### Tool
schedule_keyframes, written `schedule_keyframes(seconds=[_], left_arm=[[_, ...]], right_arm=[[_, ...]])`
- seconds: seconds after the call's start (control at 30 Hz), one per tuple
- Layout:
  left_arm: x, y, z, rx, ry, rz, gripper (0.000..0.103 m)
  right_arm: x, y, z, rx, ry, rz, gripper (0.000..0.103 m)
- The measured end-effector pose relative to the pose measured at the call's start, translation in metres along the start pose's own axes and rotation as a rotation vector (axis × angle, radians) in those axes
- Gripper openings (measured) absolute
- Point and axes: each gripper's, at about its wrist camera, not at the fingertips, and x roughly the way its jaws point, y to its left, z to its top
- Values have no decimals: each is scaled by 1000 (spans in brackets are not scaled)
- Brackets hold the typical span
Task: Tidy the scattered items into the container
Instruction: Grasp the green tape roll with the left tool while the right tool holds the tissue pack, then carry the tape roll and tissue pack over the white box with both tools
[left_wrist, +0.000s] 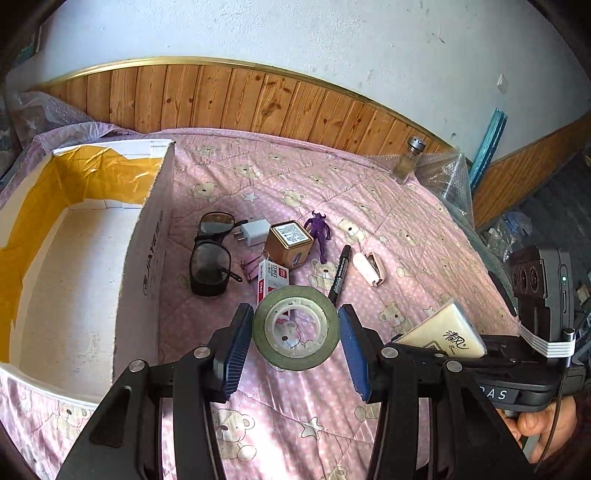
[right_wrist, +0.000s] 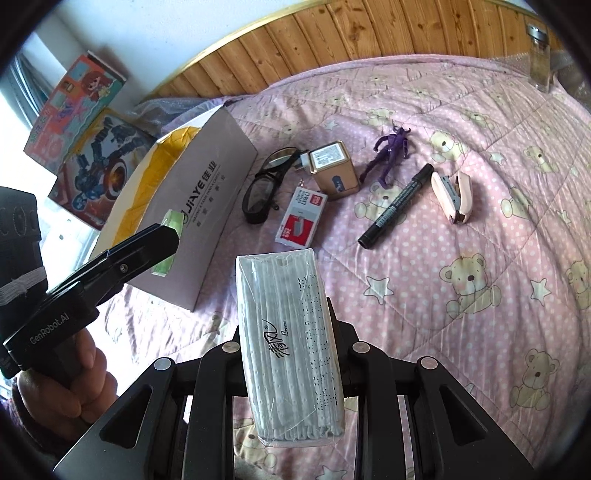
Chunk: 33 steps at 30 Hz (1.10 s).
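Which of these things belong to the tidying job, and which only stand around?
Job: cardboard box; tape roll in left gripper; tissue pack in right gripper; sunglasses; charger; gold tin; staple box; purple figure; marker; stapler.

Around: toy boxes; glass jar.

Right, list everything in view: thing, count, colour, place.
Cardboard box: 1, white, yellow-lined, bed's left.
Tape roll: 1, green, between left gripper's fingers.
Tissue pack: 1, pale, in right gripper.
Sunglasses: 1, black, beside box.
Charger plug: 1, white, behind sunglasses.
Square tin: 1, gold, middle.
Staples box: 1, white-red, before tin.
Toy figure: 1, purple, right of tin.
Marker pen: 1, black.
Stapler: 1, pink, rightmost.
Glass jar: 1, clear, far corner.
Toy boxes: 2, colourful, beyond box.
Left gripper: black.
Right gripper: black.
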Motion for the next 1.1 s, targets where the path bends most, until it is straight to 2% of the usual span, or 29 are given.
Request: schedule_keyframes(seconds=[0.3,0.6,1.1], left_arm=[[-34,17,10,-48,-69,-21,49],[-56,49,22,-119,-104,-15,49],[-77,103,49,-192,-152,34,49]], right_arm=[[-11,44,15,-84,-13,7,26],[-9,84,34,-160,-1,35,26],[4,137,79,-267,7,82,26]])
